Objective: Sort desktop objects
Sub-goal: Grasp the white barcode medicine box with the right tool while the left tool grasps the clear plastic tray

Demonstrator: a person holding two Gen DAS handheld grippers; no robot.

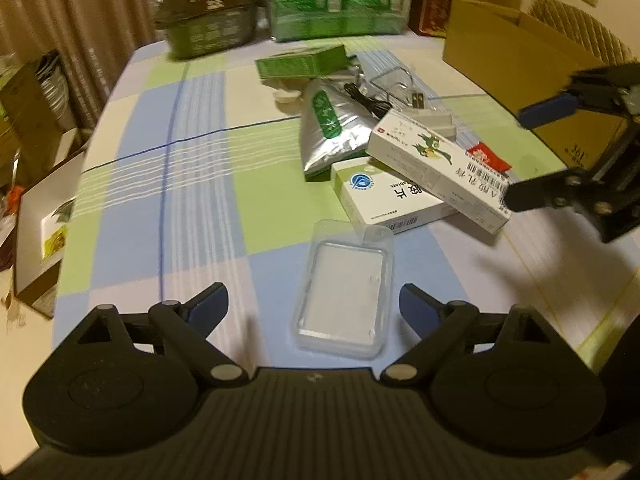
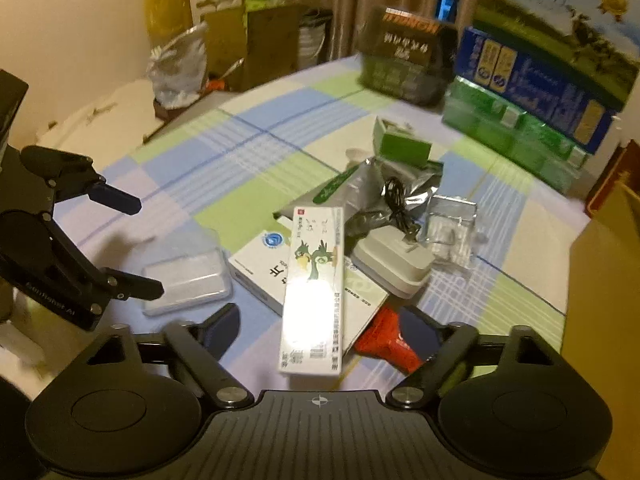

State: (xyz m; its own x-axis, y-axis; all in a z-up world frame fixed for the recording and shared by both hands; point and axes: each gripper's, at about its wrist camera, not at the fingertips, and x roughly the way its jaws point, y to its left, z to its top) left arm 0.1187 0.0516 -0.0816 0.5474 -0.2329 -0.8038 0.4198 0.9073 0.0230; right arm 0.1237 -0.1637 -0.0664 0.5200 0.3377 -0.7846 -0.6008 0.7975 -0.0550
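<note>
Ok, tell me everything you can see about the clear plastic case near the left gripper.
The clear plastic case is a shallow, see-through rectangular box with rounded corners; it looks empty. It lies flat and closed on the checked tablecloth, its far edge just by the white tablet box. It sits ahead of the left gripper, whose fingers don't touch it.

Left wrist view: mounted behind the jaws, angled steeply down at the checked tabletop (image 1: 192, 184), close above a clear plastic case (image 1: 344, 292). Right wrist view: same downward tilt, close above a long white box (image 2: 314, 288). Shared: the pile of boxes, the clear case (image 2: 186, 280), each other's gripper at frame edge.
</note>
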